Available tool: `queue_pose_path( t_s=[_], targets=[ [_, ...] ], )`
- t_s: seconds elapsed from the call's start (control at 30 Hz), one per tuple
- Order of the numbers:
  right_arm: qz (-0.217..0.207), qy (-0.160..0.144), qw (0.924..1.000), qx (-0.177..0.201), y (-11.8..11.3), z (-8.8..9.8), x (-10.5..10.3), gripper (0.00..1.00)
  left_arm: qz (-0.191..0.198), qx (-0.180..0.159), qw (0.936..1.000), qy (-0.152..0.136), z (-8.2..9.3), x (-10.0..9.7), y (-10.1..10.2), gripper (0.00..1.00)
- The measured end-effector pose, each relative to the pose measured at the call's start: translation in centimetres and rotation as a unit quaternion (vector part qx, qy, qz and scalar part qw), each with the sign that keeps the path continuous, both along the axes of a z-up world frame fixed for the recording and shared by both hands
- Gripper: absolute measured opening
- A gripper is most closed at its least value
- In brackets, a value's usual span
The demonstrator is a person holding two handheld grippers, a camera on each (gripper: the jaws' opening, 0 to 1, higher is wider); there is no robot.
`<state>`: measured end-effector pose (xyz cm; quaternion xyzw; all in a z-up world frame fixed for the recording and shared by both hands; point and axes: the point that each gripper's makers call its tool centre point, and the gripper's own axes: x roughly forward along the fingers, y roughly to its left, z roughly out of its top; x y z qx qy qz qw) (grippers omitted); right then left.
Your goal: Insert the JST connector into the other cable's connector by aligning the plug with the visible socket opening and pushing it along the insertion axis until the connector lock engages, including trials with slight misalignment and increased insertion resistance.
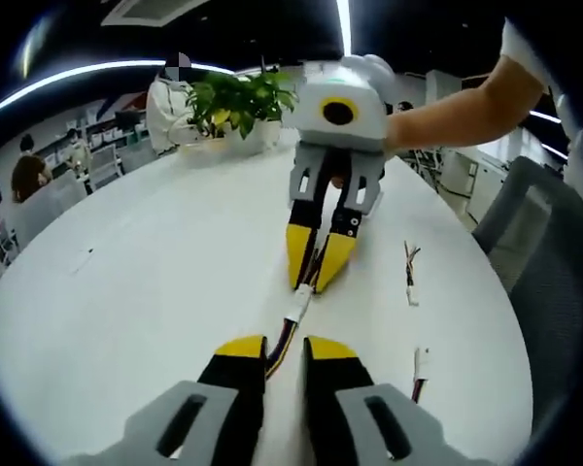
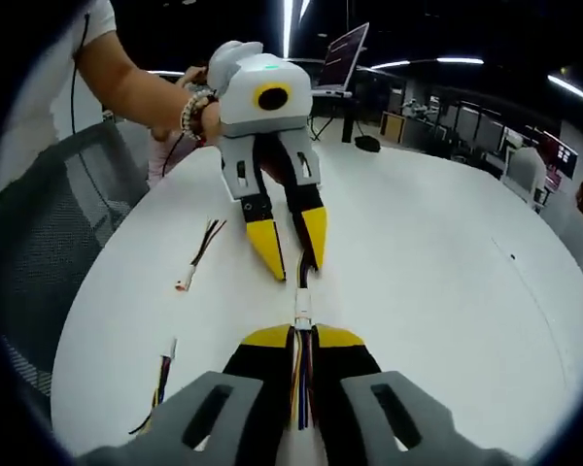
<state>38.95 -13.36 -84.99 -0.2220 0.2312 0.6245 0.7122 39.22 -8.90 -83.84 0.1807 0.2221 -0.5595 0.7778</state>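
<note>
On the white table [image 1: 155,282], two cables meet in one line between my grippers, joined at a small white JST connector [image 1: 298,303] [image 2: 302,311]. I cannot tell whether the plug is fully seated. My left gripper [image 1: 285,348] [image 2: 293,257] is shut on the dark and yellow wires [image 1: 280,342] just behind the connector. Facing it, my right gripper [image 2: 301,337] [image 1: 318,277] is shut on the other cable's multi-coloured wires [image 2: 299,383]. Both pairs of yellow fingertips lie low over the table, a short way apart.
Two spare cables with white connectors lie beside the work [image 1: 409,272] [image 1: 421,369] [image 2: 196,254] [image 2: 160,383]. A potted plant [image 1: 238,102] stands at the table's far end. A grey chair [image 1: 544,252] [image 2: 49,223] sits by the edge. People sit beyond the table [image 1: 24,180].
</note>
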Motion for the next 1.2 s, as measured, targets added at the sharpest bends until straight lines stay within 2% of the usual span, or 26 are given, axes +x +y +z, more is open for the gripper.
queue_pose_path(
  t_s=[0.07,0.2,0.3,0.37,0.47,0.57,0.73,0.8,0.93,1.0,1.2],
  targets=[
    [-0.011,0.015,0.9995,0.027,-0.2,1.1,-0.6,0.04,0.0,-0.005,1.0,0.002,0.4,-0.5,0.1,0.09],
    [-0.024,0.009,0.9996,0.012,-1.1,0.8,-0.4,0.0,0.002,-0.006,1.0,0.002,0.6,-1.1,0.2,0.09],
    [-0.033,0.009,0.9994,0.008,-1.4,0.6,-0.3,0.09,0.003,-0.004,1.0,0.002,0.7,-1.6,0.3,0.09],
    [-0.032,0.003,0.9995,0.002,-1.6,0.6,-0.6,0.1,0.002,-0.009,1.0,0.001,1.2,-2.0,0.4,0.09],
    [-0.025,0.003,0.9997,-0.002,-1.8,1.0,-1.9,0.1,-0.001,-0.029,0.9996,0.004,2.1,-3.2,0.3,0.09],
    [-0.025,0.005,0.9997,0.006,-1.9,1.7,-2.9,0.14,0.006,-0.044,0.999,0.009,2.5,-4.0,0.4,0.1],
    [-0.025,0.001,0.9995,0.019,-1.9,2.7,-5.0,0.14,0.013,-0.051,0.9986,0.01,2.6,-5.7,0.3,0.12],
    [-0.024,0.002,0.9996,0.016,-1.7,2.8,-6.3,0.14,0.005,-0.041,0.9992,0.002,2.4,-6.5,0.1,0.12],
    [-0.024,0.007,0.9996,0.016,-1.3,2.7,-8.4,0.13,-0.013,-0.033,0.9994,0.004,2.0,-8.3,-0.5,0.12],
    [-0.017,0.005,0.9998,0.004,-1.2,2.2,-9.4,0.12,-0.017,-0.021,0.9996,-0.001,1.6,-8.9,-0.5,0.13],
    [-0.013,0.008,0.9999,-0.004,-1.1,1.7,-11.0,0.12,-0.032,-0.01,0.9994,-0.005,1.2,-10.2,-0.6,0.13]
  ],
)
